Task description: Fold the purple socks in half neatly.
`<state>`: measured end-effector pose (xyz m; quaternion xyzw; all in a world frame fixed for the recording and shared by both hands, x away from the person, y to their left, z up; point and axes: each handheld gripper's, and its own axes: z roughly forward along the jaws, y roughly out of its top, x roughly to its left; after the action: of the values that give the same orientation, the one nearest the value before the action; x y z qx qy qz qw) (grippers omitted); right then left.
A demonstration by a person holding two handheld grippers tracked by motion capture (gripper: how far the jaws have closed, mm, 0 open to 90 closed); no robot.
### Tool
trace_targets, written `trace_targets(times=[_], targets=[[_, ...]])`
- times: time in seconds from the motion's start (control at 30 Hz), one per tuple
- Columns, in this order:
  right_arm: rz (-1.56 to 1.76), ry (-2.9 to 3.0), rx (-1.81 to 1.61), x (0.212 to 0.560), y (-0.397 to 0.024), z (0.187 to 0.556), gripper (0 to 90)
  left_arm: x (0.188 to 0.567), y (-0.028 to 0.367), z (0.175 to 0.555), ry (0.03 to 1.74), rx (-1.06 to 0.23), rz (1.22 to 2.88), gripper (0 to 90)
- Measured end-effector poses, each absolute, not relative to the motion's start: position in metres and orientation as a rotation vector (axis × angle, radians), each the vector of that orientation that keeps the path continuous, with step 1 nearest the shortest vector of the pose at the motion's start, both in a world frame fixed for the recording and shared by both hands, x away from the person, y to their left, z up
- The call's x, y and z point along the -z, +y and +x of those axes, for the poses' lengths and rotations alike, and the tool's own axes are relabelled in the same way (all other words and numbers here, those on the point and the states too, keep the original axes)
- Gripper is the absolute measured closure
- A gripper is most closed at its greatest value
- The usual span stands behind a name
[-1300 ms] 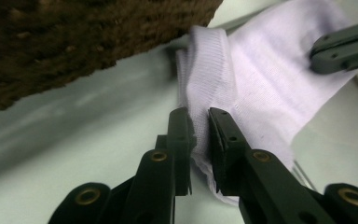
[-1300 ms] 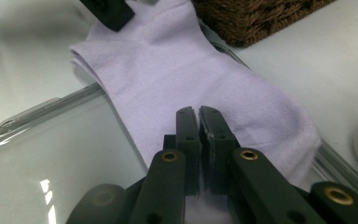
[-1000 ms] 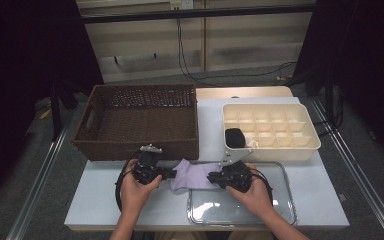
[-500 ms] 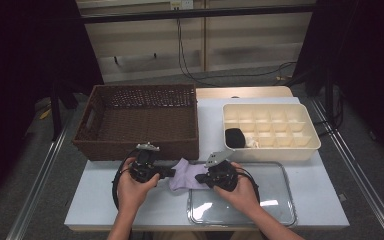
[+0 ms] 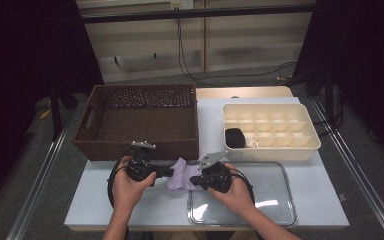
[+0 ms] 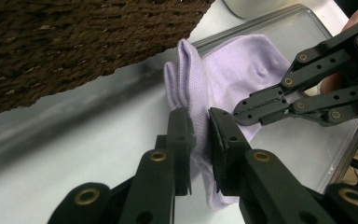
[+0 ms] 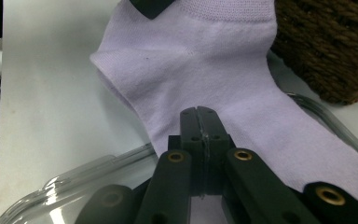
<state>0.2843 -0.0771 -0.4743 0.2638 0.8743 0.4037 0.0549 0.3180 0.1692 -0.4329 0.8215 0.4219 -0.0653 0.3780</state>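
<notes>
Partly, the wicker basket (image 7: pixel 328 44) hides the sock's (image 7: pixel 205 70) cuff.

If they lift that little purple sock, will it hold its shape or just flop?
Probably flop: the lilac knitted sock already folds into ridges where the left hand-held gripper pinches it. It looks thin, so likely light. The knit seems unlikely to slip.

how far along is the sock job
Done: a black rolled item already sits in the cream divided box. In hand: the lilac sock lies between basket and clear tray, pinched by the left hand-held gripper and the right hand-held gripper, whose jaws have just closed. Left: probably folding it and putting it away.
</notes>
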Motion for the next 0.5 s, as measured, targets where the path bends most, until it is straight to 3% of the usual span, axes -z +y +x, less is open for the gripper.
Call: trace_targets(times=[0.5], targets=[[0.76, 2.681, -1.217, 0.476, -0.058, 0.285, 90.0, 0.424, 0.171, 0.315, 1.082, 0.183, 2.104, 79.5]])
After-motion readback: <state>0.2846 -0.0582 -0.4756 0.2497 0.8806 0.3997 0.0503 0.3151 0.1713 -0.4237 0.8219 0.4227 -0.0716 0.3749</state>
